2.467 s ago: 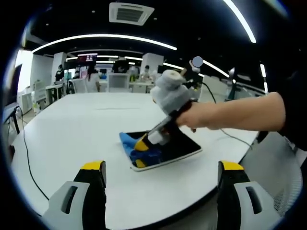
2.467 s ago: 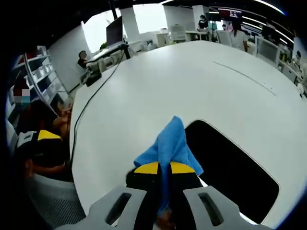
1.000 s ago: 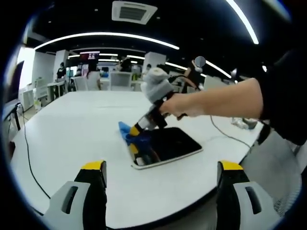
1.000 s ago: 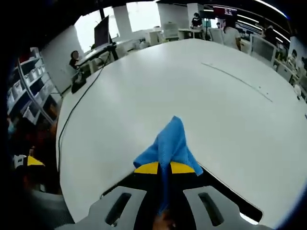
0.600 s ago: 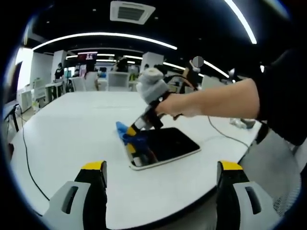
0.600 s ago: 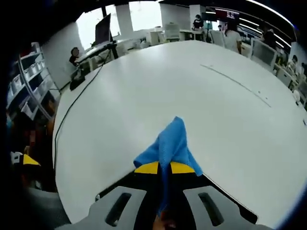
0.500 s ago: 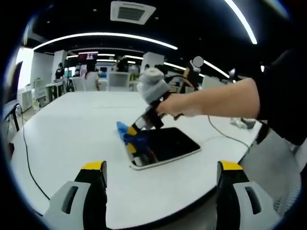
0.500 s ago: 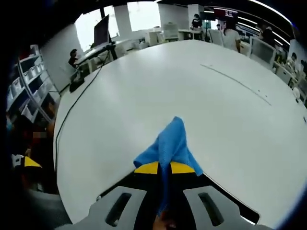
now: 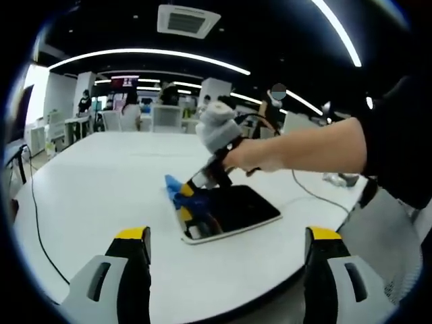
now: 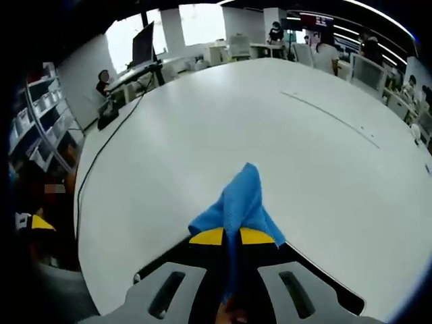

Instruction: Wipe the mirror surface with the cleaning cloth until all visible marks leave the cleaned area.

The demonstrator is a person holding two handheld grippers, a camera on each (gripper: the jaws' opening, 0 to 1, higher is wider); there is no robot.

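jaws of the left gripper [image 9: 226, 270] are standing apart, holding nothing, nearest. beyond, the right gripper [image 9: 191, 196], jaws clamped on the cleaning cloth [image 10: 241, 202], is pressing at the mirror [image 9: 236, 209]'s far-left end, having slid there from its near end, so wiping is progressing. mirror is lying flat on the tabletop [image 9: 101, 175], long axis running left-right.

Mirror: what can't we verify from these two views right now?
- Marks on the mirror: too small and dark in the left gripper view to tell.
- Mirror edge under the blue cleaning cloth: hidden by the cloth and the right tongs.
- Most of the mirror in the right gripper view: hidden behind the tongs and cut off by the lower edge.
- Cloth contact with the glass: hidden by the cloth.
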